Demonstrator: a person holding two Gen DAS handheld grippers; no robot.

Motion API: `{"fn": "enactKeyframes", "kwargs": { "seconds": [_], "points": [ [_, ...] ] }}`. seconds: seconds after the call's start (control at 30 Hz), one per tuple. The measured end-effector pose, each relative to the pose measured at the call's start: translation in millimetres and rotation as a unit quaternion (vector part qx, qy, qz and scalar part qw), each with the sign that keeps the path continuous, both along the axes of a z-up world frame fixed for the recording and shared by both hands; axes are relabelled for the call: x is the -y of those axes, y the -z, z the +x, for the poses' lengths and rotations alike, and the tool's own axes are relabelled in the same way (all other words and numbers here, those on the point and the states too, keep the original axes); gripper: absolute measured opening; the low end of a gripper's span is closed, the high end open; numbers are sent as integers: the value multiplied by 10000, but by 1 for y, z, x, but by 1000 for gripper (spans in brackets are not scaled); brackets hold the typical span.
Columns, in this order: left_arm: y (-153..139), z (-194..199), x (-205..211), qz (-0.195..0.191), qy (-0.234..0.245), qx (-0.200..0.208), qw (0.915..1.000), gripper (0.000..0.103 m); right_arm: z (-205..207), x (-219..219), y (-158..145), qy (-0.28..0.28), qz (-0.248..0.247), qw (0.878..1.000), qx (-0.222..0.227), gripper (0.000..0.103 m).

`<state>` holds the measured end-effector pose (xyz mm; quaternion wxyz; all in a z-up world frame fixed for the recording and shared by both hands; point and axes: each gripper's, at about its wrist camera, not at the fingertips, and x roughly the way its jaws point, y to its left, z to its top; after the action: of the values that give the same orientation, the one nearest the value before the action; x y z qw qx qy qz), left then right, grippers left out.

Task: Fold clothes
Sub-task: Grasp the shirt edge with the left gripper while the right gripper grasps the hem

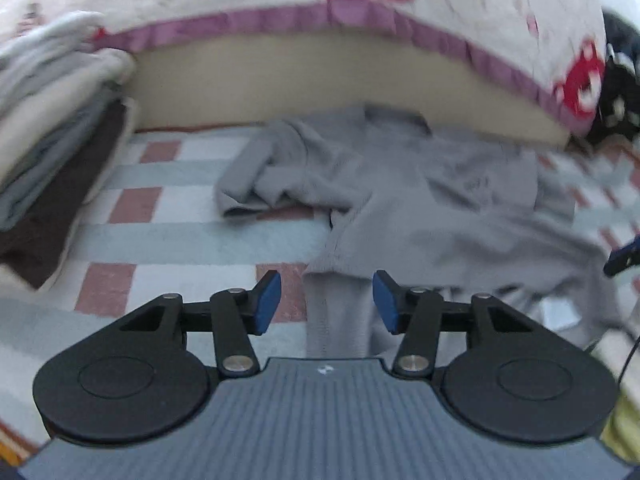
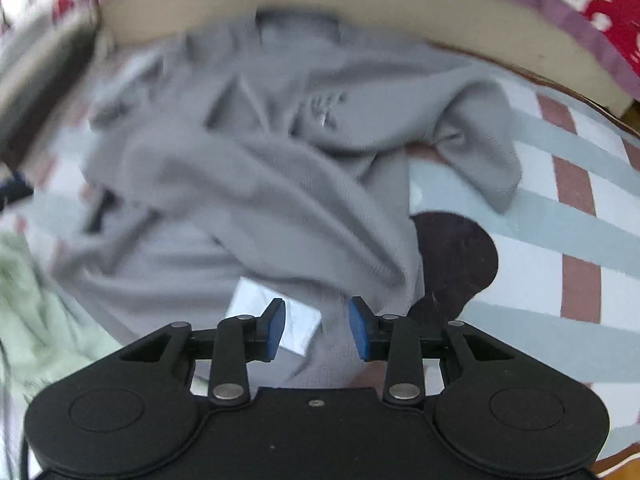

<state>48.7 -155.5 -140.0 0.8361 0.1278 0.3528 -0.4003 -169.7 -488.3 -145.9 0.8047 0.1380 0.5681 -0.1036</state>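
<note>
A grey sweatshirt (image 1: 420, 184) lies crumpled on a checked sheet (image 1: 168, 240); it also fills the right wrist view (image 2: 248, 160). One grey sleeve (image 1: 336, 312) runs toward my left gripper (image 1: 326, 300), which is open with the sleeve cuff between its blue pads. My right gripper (image 2: 317, 328) is open too, with another grey sleeve end (image 2: 332, 344) lying between its pads. Neither pair of pads presses the cloth. Both views are blurred.
A stack of folded clothes (image 1: 48, 128) stands at the left. A quilt with red prints and a purple edge (image 1: 360, 12) hangs over a beige mattress side (image 1: 280, 76) behind. A pale green garment (image 2: 36, 312) lies at left. A dark round patch (image 2: 456, 256) is on the sheet.
</note>
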Motion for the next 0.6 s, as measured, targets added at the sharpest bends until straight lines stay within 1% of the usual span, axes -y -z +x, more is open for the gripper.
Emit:
{"fn": "enactKeyframes", "kwargs": {
  "seconds": [0.1, 0.17, 0.23, 0.3, 0.33, 0.37, 0.43, 0.47, 0.5, 0.53, 0.57, 0.6],
  "points": [
    [18, 17, 17, 334, 212, 57, 9992, 50, 19, -2, 15, -409, 169, 9985, -324, 42],
    [29, 26, 24, 399, 290, 16, 9988, 51, 31, 1, 28, -443, 271, 9971, -558, 42],
    [37, 31, 27, 385, 297, -61, 9988, 53, 42, 5, 38, -269, 149, 9968, -736, 44],
    [44, 36, 28, 364, 235, -231, 9988, 55, 45, 5, 44, 23, -162, 9968, -787, 50],
    [47, 38, 28, 345, 200, -364, 9985, 56, 47, 5, 47, 136, -260, 9963, -813, 52],
    [50, 40, 28, 325, 164, -504, 9981, 56, 49, 5, 50, 184, -223, 9961, -837, 54],
    [52, 41, 28, 250, 223, -615, 9975, 56, 51, 4, 55, 204, -1, 9960, -866, 64],
    [54, 40, 28, 212, 257, -665, 9972, 60, 53, 3, 58, 175, 79, 9957, -904, 69],
    [55, 40, 30, 252, 264, -616, 9974, 63, 55, 3, 63, 161, 104, 9951, -972, 70],
    [58, 40, 33, 369, 209, -503, 9978, 71, 57, 3, 68, 199, 115, 9942, -1048, 70],
    [61, 40, 38, 535, 91, -361, 9979, 75, 59, 5, 73, 287, 126, 9934, -1102, 70],
    [64, 42, 42, 622, 34, -282, 9977, 75, 60, 6, 77, 373, 143, 9929, -1120, 74]
  ]
}}
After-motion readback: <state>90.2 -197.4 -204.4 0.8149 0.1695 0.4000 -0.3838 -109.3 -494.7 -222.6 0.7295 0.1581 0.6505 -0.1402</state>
